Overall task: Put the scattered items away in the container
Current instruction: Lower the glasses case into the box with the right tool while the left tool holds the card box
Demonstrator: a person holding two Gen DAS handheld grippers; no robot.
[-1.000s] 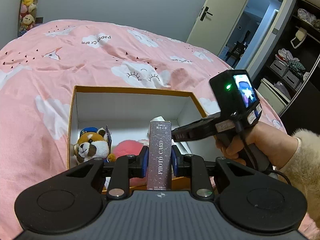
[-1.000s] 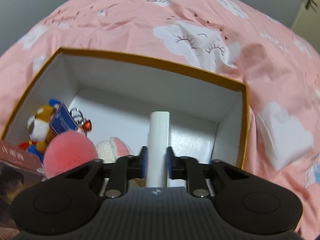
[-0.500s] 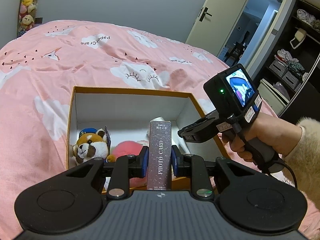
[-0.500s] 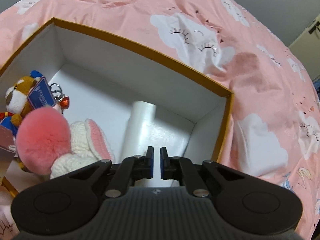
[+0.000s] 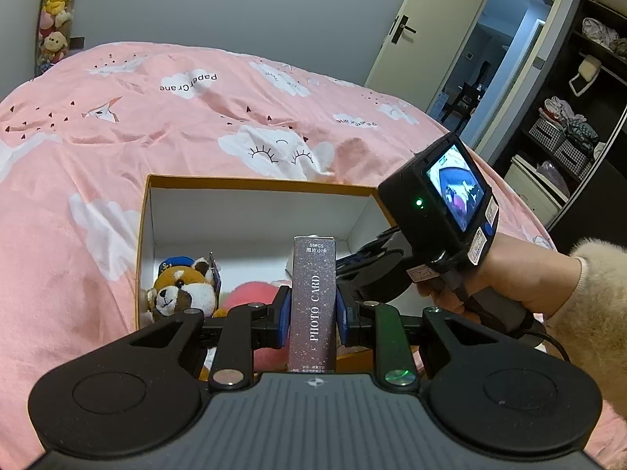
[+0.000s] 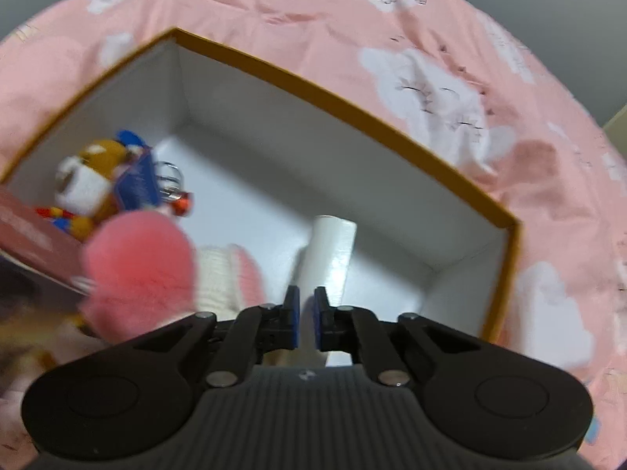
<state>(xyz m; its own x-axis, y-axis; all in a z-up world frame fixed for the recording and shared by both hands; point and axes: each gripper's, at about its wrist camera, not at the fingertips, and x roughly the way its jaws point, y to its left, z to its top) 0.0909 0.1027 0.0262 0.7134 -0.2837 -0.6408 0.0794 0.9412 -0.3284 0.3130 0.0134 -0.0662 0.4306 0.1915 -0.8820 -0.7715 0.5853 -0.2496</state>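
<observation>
My left gripper [image 5: 311, 315] is shut on a purple "PHOTO CARD" box [image 5: 313, 301], upright, just in front of the near edge of the open box [image 5: 254, 184] with an orange rim and white inside. My right gripper [image 6: 307, 319] is shut and empty above the box's right part [image 6: 392, 117]; in the left wrist view it shows at the right [image 5: 372, 270]. A white tube [image 6: 329, 258] lies on the box floor below it. A red panda plush [image 6: 90, 188] [image 5: 184, 290], a pink pompom [image 6: 137, 266] and a white knitted item [image 6: 219, 274] lie in the box's left part.
The box sits on a pink bedspread [image 5: 117, 137] with white clouds. An open door [image 5: 431, 39] and dark shelves [image 5: 580, 98] are at the far right. Plush toys [image 5: 55, 15] hang at the far left wall.
My right gripper let go of the white tube, which now lies in the box, then shut and pulled back and up. My left gripper still holds the photo card box in place.
</observation>
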